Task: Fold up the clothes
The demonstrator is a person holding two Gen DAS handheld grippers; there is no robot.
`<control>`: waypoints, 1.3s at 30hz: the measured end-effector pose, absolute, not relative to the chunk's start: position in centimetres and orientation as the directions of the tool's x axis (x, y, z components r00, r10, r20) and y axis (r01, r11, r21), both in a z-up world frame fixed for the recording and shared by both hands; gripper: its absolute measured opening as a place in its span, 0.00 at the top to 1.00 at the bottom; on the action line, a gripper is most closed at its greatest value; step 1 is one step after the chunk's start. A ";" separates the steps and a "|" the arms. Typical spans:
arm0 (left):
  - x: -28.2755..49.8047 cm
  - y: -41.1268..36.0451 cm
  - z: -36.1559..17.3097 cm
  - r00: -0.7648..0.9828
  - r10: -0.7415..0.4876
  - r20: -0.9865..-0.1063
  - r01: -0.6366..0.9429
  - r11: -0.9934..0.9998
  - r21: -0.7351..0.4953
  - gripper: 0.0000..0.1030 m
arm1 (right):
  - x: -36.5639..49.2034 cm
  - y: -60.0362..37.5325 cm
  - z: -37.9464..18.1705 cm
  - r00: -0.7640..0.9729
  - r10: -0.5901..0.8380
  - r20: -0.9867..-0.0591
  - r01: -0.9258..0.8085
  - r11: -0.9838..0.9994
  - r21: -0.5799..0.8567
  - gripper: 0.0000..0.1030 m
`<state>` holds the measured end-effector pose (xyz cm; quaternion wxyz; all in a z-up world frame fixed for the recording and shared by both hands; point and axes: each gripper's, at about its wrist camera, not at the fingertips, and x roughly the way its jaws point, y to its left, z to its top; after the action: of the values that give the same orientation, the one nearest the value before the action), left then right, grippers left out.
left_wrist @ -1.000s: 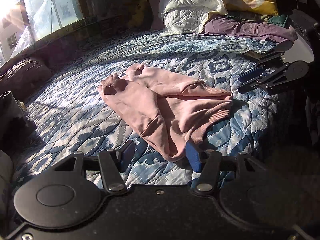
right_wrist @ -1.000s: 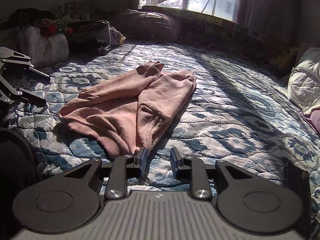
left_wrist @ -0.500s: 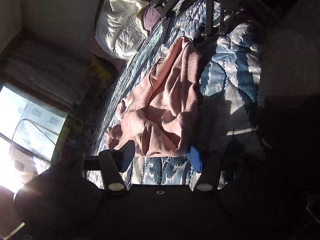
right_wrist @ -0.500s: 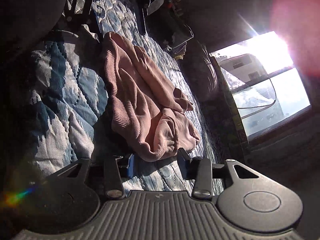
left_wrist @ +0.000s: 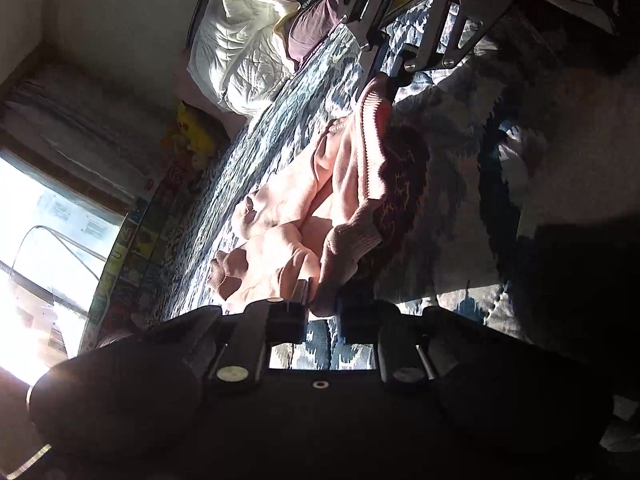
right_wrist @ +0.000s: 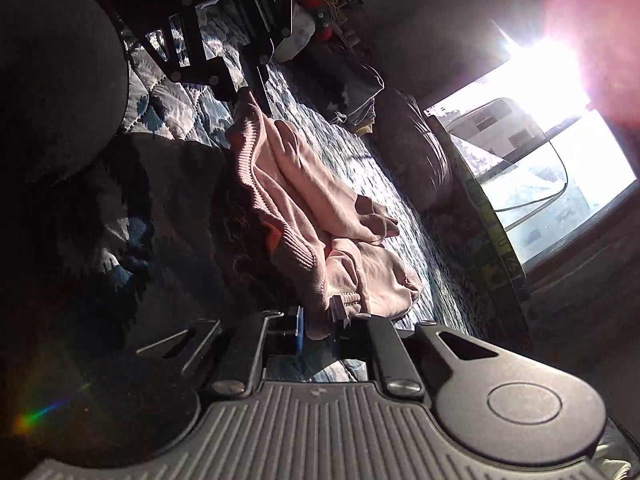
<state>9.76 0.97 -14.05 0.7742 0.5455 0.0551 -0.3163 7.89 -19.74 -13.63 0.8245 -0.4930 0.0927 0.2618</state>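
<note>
The pink sweatshirt (left_wrist: 320, 196) lay near the edge of the bed (left_wrist: 280, 128), on its blue patterned quilt, its ribbed hem running between the two grippers. The left hand-held gripper (left_wrist: 322, 306) pinched one hem corner; the right hand-held gripper (right_wrist: 318, 322) clenched the other. The left view showed white pillows (left_wrist: 240, 52); the right view showed a sunlit window (right_wrist: 552, 152).

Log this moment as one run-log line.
left tongs: shut on pink ribbed-hem sweatshirt | right tongs: shut on hem | garment: on blue patterned quilt | fold: not done
</note>
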 end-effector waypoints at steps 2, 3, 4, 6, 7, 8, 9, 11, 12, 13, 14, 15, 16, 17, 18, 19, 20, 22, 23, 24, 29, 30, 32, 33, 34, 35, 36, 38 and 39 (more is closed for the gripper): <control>8.7 1.2 -13.5 0.784 -0.430 -0.448 0.558 0.173 0.811 0.89 | 6.6 -19.8 -12.8 0.829 0.359 -0.429 -0.548 0.367 -0.752 0.87; 8.1 1.3 -13.3 0.774 -0.431 -0.465 0.569 0.150 0.808 0.89 | 5.9 -19.9 -12.4 0.817 0.367 -0.444 -0.565 0.363 -0.741 0.87; 7.4 1.5 -12.9 0.759 -0.434 -0.484 0.586 0.134 0.799 0.89 | 5.0 -19.9 -11.9 0.802 0.378 -0.462 -0.587 0.358 -0.726 0.87; 6.2 1.9 -12.0 0.731 -0.443 -0.519 0.621 0.118 0.775 0.89 | 3.5 -20.1 -10.8 0.769 0.396 -0.503 -0.633 0.357 -0.687 0.87; 5.7 2.1 -11.2 0.713 -0.450 -0.538 0.646 0.125 0.753 0.89 | 2.9 -20.3 -10.2 0.755 0.404 -0.517 -0.650 0.360 -0.669 0.87; 5.3 2.4 -10.4 0.694 -0.458 -0.556 0.671 0.131 0.730 0.89 | 2.6 -20.4 -9.3 0.735 0.409 -0.541 -0.675 0.373 -0.636 0.87; 5.0 2.6 -9.6 0.675 -0.465 -0.572 0.694 0.138 0.707 0.89 | 2.6 -20.7 -8.3 0.714 0.412 -0.566 -0.699 0.389 -0.600 0.87; 5.3 2.7 -7.7 0.647 -0.482 -0.591 0.730 0.169 0.662 0.88 | 2.5 -21.2 -6.3 0.701 0.421 -0.576 -0.713 0.425 -0.557 0.86; 5.7 2.8 -6.6 0.630 -0.494 -0.600 0.753 0.198 0.628 0.88 | 2.9 -21.5 -5.1 0.692 0.428 -0.582 -0.721 0.450 -0.527 0.86; 6.4 3.0 -5.4 0.606 -0.507 -0.613 0.780 0.230 0.581 0.88 | 3.5 -21.8 -3.9 0.683 0.436 -0.586 -0.727 0.477 -0.493 0.86; 7.2 3.2 -4.4 0.591 -0.522 -0.616 0.798 0.267 0.540 0.88 | 4.4 -22.3 -2.6 0.677 0.448 -0.583 -0.729 0.514 -0.452 0.86; 8.0 3.5 -3.3 0.574 -0.537 -0.618 0.815 0.302 0.495 0.88 | 5.3 -22.8 -1.3 0.674 0.460 -0.578 -0.727 0.550 -0.410 0.86; 9.0 3.7 -2.5 0.554 -0.556 -0.619 0.831 0.334 0.444 0.88 | 6.5 -23.3 -0.2 0.677 0.470 -0.567 -0.719 0.587 -0.372 0.86; 10.0 3.8 -1.7 0.539 -0.572 -0.618 0.842 0.362 0.399 0.88 | 7.9 -23.8 0.8 0.674 0.481 -0.561 -0.715 0.617 -0.330 0.86; 11.3 3.9 -1.1 0.526 -0.586 -0.617 0.850 0.393 0.352 0.88 | 9.5 -24.3 1.4 0.665 0.490 -0.563 -0.714 0.639 -0.287 0.86; 13.0 3.9 -0.4 0.510 -0.603 -0.614 0.855 0.433 0.286 0.88 | 11.2 -24.7 2.1 0.656 0.500 -0.565 -0.712 0.659 -0.243 0.86; 14.1 4.1 -0.1 0.502 -0.613 -0.610 0.856 0.455 0.247 0.88 | 12.9 -25.2 2.7 0.647 0.510 -0.567 -0.708 0.678 -0.199 0.86; 17.5 4.3 0.4 0.489 -0.631 -0.602 0.844 0.517 0.144 0.88 | 16.8 -25.9 3.4 0.625 0.532 -0.572 -0.698 0.709 -0.104 0.86; 19.2 4.5 0.6 0.479 -0.638 -0.603 0.833 0.547 0.083 0.88 | 18.9 -26.2 3.3 0.605 0.544 -0.582 -0.692 0.720 -0.047 0.86; 21.3 4.5 0.5 0.475 -0.643 -0.601 0.816 0.577 0.027 0.88 | 20.9 -26.5 3.2 0.586 0.556 -0.589 -0.683 0.730 0.009 0.86; 28.3 5.2 -1.0 0.448 -0.665 -0.598 0.740 0.651 -0.169 0.88 | 28.9 -27.9 0.4 0.525 0.604 -0.600 -0.598 0.763 0.246 0.86; 29.6 5.3 -1.5 0.446 -0.667 -0.597 0.724 0.661 -0.198 0.88 | 29.9 -28.2 -0.2 0.519 0.611 -0.598 -0.579 0.766 0.280 0.86; 31.7 5.5 -2.4 0.433 -0.676 -0.596 0.698 0.670 -0.254 0.88 | 32.1 -28.6 -1.6 0.502 0.625 -0.598 -0.542 0.766 0.345 0.86; 33.0 5.7 -3.1 0.425 -0.681 -0.597 0.678 0.676 -0.289 0.88 | 33.3 -28.8 -2.3 0.493 0.632 -0.598 -0.519 0.765 0.380 0.86; 34.1 5.8 -3.7 0.413 -0.687 -0.598 0.659 0.678 -0.324 0.88 | 34.0 -29.1 -3.0 0.486 0.637 -0.599 -0.499 0.765 0.408 0.86; 35.1 6.0 -4.3 0.401 -0.694 -0.598 0.639 0.680 -0.360 0.88 | 35.2 -29.4 -3.9 0.476 0.643 -0.600 -0.470 0.763 0.445 0.86; 36.1 6.2 -4.9 0.394 -0.699 -0.597 0.613 0.684 -0.396 0.88 | 35.9 -29.7 -4.7 0.471 0.644 -0.603 -0.444 0.764 0.469 0.86; 37.8 6.5 -6.2 0.378 -0.711 -0.593 0.560 0.686 -0.465 0.88 | 37.3 -30.0 -6.3 0.470 0.637 -0.611 -0.385 0.771 0.508 0.86; 38.6 6.7 -7.0 0.380 -0.711 -0.592 0.524 0.693 -0.495 0.88 | 38.0 -30.2 -7.2 0.471 0.631 -0.616 -0.350 0.775 0.526 0.86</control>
<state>38.61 6.65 -6.95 0.8230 -0.1135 0.4114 -0.3750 37.99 -30.18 -7.16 0.8414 0.1660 0.4236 0.2917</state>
